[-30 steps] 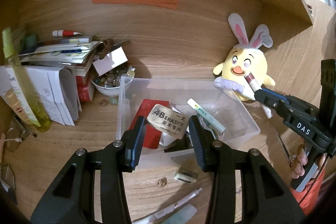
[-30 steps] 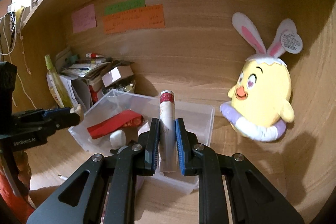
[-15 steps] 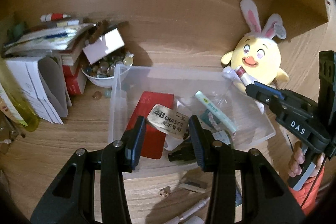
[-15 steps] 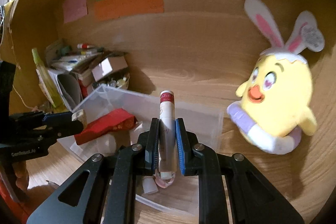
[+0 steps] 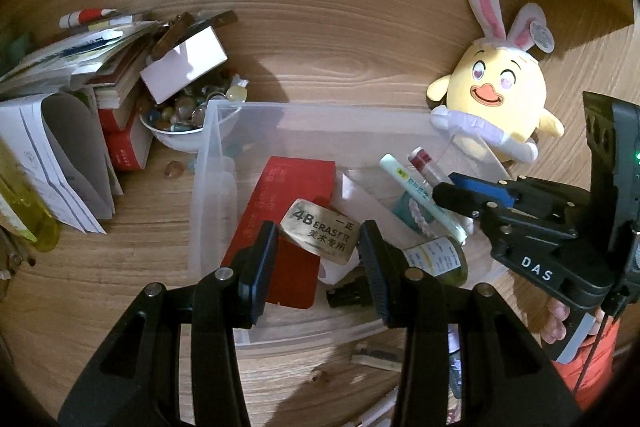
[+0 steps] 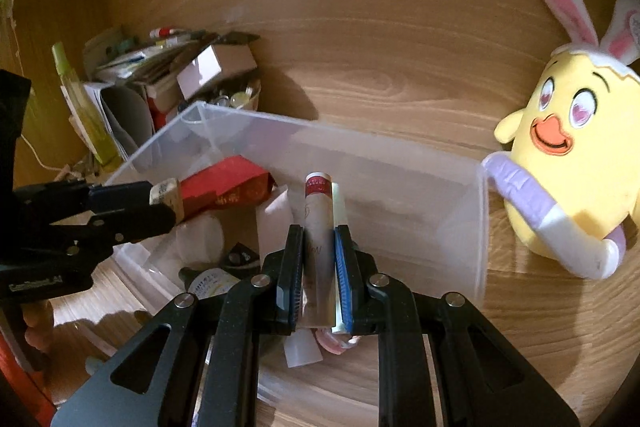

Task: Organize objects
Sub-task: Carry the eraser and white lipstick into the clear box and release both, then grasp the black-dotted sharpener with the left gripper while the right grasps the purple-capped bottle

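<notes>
My left gripper (image 5: 318, 253) is shut on a worn 4B eraser (image 5: 320, 235) and holds it over the clear plastic bin (image 5: 320, 115). My right gripper (image 6: 318, 263) is shut on a white tube with a red-banded top (image 6: 318, 211), lowered inside the bin (image 6: 280, 125); the tube also shows in the left wrist view (image 5: 424, 169). In the bin lie a red box (image 5: 288, 215), a pale green tube (image 5: 412, 187) and a small yellow-green bottle (image 5: 438, 259). The left gripper and eraser (image 6: 166, 193) show at the left of the right wrist view.
A yellow bunny-eared plush (image 5: 500, 107) leans at the bin's right corner. A bowl of small stones (image 5: 188, 119), a white box (image 5: 184, 63), books and papers (image 5: 60, 99) crowd the left. Pens and small items (image 5: 376, 353) lie on the desk in front of the bin.
Both grippers have moved forward and down over the bin. The right gripper has lowered the tube from above the bin's rim to inside it. The eraser stays held.
</notes>
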A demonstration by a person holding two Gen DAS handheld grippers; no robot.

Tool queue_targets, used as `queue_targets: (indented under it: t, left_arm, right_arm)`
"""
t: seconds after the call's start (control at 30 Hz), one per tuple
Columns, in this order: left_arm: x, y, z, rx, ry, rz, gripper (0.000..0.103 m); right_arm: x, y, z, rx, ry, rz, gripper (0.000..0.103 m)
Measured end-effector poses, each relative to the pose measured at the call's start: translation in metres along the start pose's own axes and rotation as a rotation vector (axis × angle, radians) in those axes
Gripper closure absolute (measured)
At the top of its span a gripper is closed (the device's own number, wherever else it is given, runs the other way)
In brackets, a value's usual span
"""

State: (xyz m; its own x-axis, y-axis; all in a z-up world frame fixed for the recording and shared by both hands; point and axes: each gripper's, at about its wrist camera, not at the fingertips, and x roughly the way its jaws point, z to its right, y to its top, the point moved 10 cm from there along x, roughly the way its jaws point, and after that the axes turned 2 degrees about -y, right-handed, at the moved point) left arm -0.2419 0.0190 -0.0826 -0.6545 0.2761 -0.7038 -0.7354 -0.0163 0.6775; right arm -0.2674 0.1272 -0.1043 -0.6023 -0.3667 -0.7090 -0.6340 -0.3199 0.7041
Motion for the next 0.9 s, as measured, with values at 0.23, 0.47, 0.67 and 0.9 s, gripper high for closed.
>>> queue_targets:
  t: [0.23,0.47,0.67,0.9]
  left_arm:
    - [-0.001,-0.002,0.001,0.001,-0.007,-0.006,0.06]
    - [-0.012,-0.001,0.002,0.006,-0.006,0.017,0.055]
    - [-0.027,0.003,0.004,0.007,-0.003,0.046,0.054]
    - [-0.046,0.001,0.004,0.016,0.003,0.08,0.038]
  right_arm:
    - [0.008,-0.006,-0.003,-0.011,0.001,-0.037,0.089]
    - [0.002,-0.005,-0.006,-0.04,-0.03,-0.032,0.088]
    - [-0.017,0.001,-0.005,-0.027,-0.042,0.003,0.074]
    - [-0.054,0.006,-0.013,-0.023,-0.042,0.084,0.052]
